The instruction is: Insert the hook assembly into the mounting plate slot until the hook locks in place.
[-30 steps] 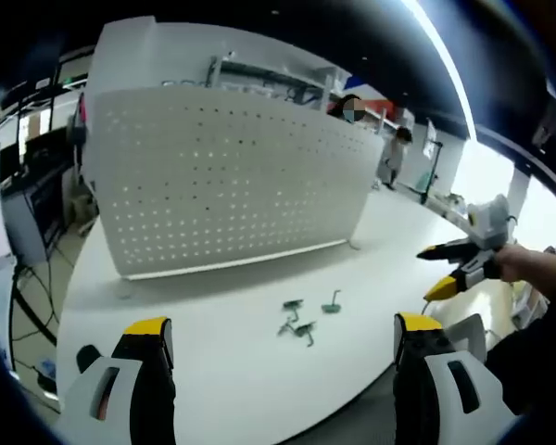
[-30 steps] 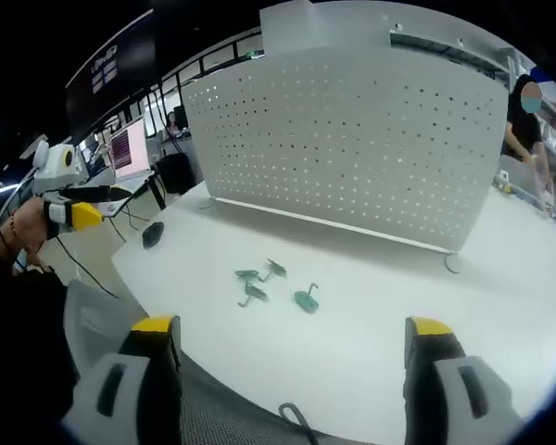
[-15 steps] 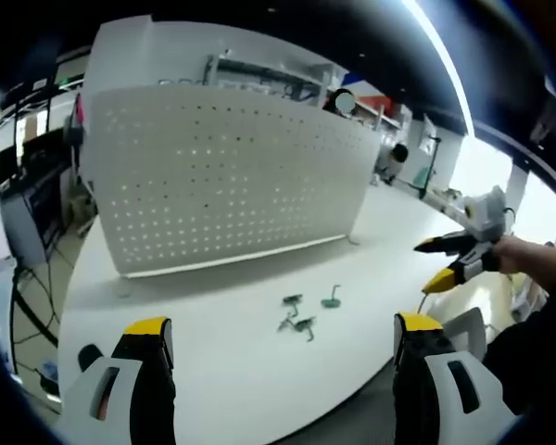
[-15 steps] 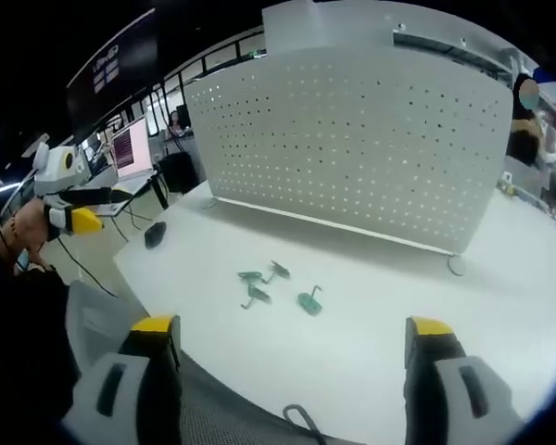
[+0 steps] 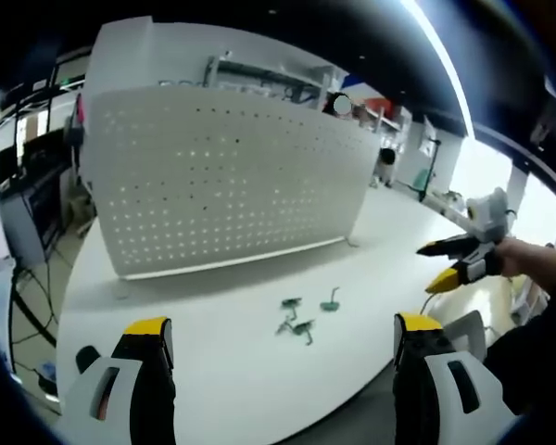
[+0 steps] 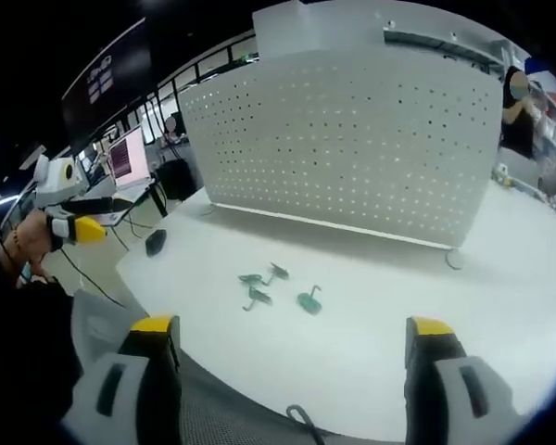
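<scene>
**Hooks lie loose on the tabletop, both hand-held grippers empty**

On the white tabletop (image 5: 222,371), several small green hooks (image 5: 301,317) (image 6: 273,289) lie clustered in front of the upright white perforated mounting plate (image 5: 222,176) (image 6: 352,148), well apart from it. The left hand-held gripper (image 5: 283,357) hangs above the near edge, jaws spread wide, gripping nothing. The right hand-held gripper (image 6: 292,357) (image 5: 445,269) is likewise wide open and empty, held off to the side of the hooks.
</scene>
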Available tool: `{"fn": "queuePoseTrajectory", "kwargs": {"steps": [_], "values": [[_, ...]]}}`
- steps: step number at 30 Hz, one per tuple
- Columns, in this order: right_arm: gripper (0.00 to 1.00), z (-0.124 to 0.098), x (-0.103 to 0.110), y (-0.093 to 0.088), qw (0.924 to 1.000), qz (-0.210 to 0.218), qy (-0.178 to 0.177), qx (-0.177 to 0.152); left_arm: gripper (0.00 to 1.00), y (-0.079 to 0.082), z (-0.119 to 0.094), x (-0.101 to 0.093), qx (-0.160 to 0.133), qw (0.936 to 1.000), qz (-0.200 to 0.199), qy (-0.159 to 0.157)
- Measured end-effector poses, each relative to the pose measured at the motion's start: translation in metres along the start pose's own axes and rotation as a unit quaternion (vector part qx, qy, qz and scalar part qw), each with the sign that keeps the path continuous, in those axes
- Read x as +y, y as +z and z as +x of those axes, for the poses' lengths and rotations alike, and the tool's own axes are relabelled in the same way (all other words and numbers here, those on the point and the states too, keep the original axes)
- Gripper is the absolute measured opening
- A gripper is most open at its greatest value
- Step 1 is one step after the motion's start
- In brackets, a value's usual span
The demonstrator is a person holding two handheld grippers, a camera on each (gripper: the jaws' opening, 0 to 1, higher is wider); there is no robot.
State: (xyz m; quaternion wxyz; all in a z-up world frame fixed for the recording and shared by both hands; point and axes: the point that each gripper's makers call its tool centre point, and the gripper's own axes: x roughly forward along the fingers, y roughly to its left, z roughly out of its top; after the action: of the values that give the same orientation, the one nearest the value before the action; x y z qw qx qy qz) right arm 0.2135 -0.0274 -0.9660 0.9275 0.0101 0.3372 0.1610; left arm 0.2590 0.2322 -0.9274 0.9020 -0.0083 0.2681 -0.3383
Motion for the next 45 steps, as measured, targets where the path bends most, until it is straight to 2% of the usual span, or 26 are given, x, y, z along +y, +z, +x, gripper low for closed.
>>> {"fn": "queuePoseTrajectory", "kwargs": {"steps": [6,16,19,24,27,32,34,37,40,45], "values": [[0.99,0.000,0.000,-0.006,1.0000,0.001,0.000,0.006,1.00,-0.007,0.001,-0.002,0.011,0.9999,0.003,-0.002],[0.99,-0.002,-0.002,-0.001,1.0000,-0.006,-0.002,0.001,1.00,-0.006,0.002,-0.003,0.013,0.9998,0.011,-0.003],[0.99,-0.002,-0.002,-0.001,1.0000,-0.006,-0.003,-0.002,1.00,-0.012,0.006,-0.004,0.019,0.9997,0.012,-0.009],[1.00,-0.001,0.003,-0.004,0.9999,-0.011,0.003,-0.002,0.98,-0.028,0.019,-0.007,0.036,0.9990,0.016,-0.023],[0.99,0.001,0.006,-0.013,0.9998,-0.010,0.011,0.011,0.93,-0.044,0.031,-0.010,0.061,0.9973,0.012,-0.038],[0.99,0.000,0.007,-0.021,0.9997,-0.008,0.013,0.021,0.93,-0.054,0.047,-0.011,0.068,0.9965,0.018,-0.045],[0.99,0.000,0.007,-0.024,0.9996,-0.007,0.015,0.024,0.89,-0.057,0.052,-0.013,0.069,0.9959,0.024,-0.054],[0.96,-0.001,0.004,-0.023,0.9995,-0.018,0.010,0.023,0.83,-0.065,0.063,-0.013,0.084,0.9942,-0.011,-0.066],[0.95,-0.003,0.001,-0.022,0.9995,-0.022,0.005,0.021,0.82,-0.069,0.074,-0.011,0.089,0.9939,0.009,-0.065],[0.93,-0.003,-0.002,-0.020,0.9996,-0.021,0.002,0.019,0.70,-0.084,0.096,-0.008,0.110,0.9895,0.059,-0.072]]}}
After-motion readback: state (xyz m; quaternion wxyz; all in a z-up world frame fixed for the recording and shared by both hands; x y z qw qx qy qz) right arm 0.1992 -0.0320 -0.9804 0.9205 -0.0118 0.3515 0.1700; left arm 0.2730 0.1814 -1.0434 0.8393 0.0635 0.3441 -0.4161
